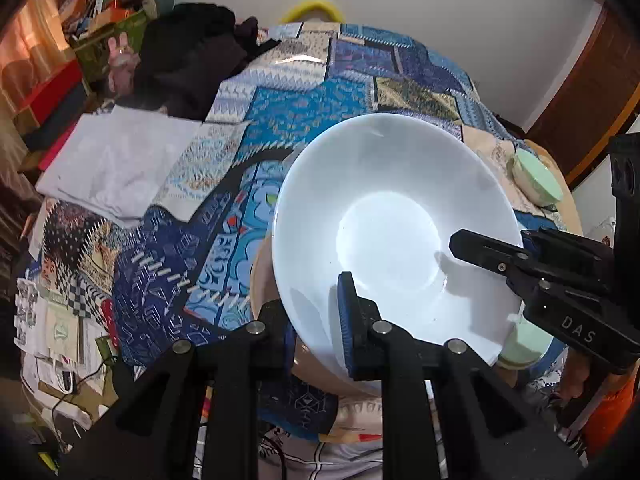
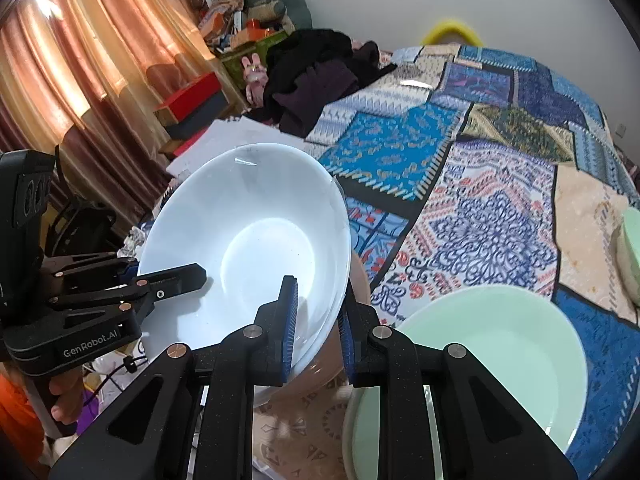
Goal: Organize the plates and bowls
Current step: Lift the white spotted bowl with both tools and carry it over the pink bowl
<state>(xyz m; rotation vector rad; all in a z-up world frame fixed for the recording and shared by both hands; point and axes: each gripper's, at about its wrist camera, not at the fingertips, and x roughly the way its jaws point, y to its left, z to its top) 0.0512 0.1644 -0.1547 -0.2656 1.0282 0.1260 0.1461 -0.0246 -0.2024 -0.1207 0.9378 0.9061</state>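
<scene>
**White bowl held by both grippers over the patchwork bed**

At the far left, a folded white cloth (image 1: 108,164) is lying on the patchwork bedspread (image 1: 304,120), with a heap of dark clothing (image 1: 188,56) sitting behind it near the wall. Further along, the left gripper (image 1: 320,320) is clamping the near rim of the white bowl (image 1: 384,208): its jaws are standing narrow, one blue pad (image 1: 347,320) pressing on the inside of the rim and the other finger sitting behind the wall. The bowl is hanging tilted above the bedspread, its opening facing the cameras, and nothing is lying inside it. To the right, the right gripper (image 2: 318,324) is pinching the opposite side of the same rim, jaws likewise narrow, one finger reaching into the bowl. Just right of that, and lower, a pale green bowl (image 2: 492,360) is sitting upright on the bedspread, close beside the white bowl; whether the two are touching cannot be told. At the far right, well apart from both, a small green bowl (image 1: 534,180) is lying tipped on its side near the edge of the bed.
</scene>
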